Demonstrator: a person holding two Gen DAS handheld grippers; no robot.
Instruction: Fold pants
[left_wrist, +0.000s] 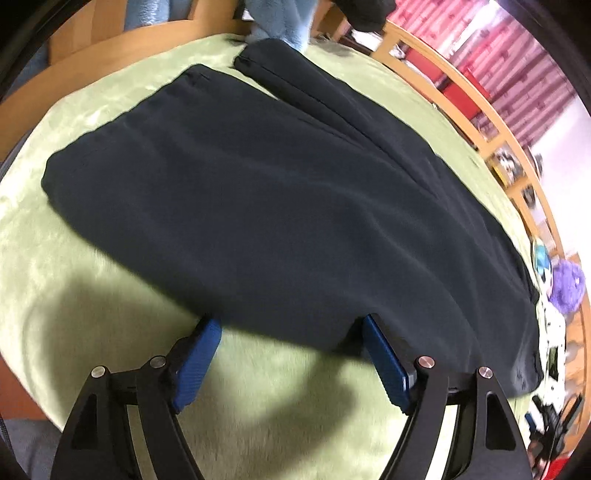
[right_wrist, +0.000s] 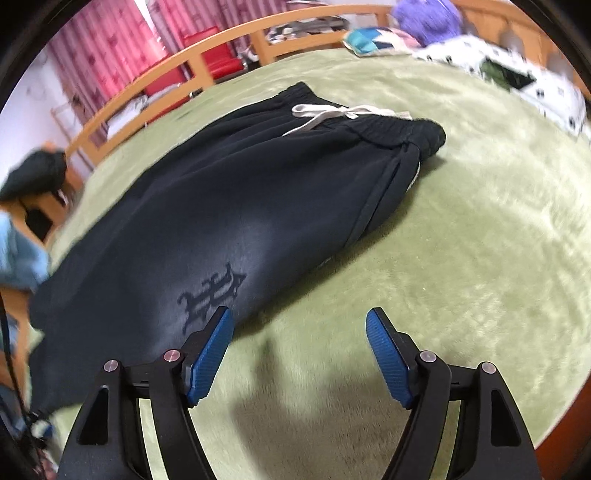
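Dark sweatpants (left_wrist: 258, 192) lie flat on a green fuzzy blanket (left_wrist: 258, 387), with both leg cuffs toward the far end. My left gripper (left_wrist: 291, 325) is open at their near edge, with the cloth's edge lying between its blue fingertips (left_wrist: 199, 354) and not pinched. In the right wrist view the pants (right_wrist: 240, 192) show a white drawstring (right_wrist: 325, 114) at the far waistband and a dark printed logo (right_wrist: 210, 295) near me. My right gripper (right_wrist: 299, 315) is open over the blanket (right_wrist: 461, 277) beside the pants, its left fingertip (right_wrist: 214, 343) just at the logo's edge.
A wooden rail (right_wrist: 207, 51) runs round the far side, with red curtains (right_wrist: 110, 40) behind it. A purple plush (right_wrist: 424, 14) and a white spotted cloth (right_wrist: 517, 74) lie at the far right. Light blue fleece (left_wrist: 280, 22) and a dark bundle (right_wrist: 33, 173) sit beyond the cuffs.
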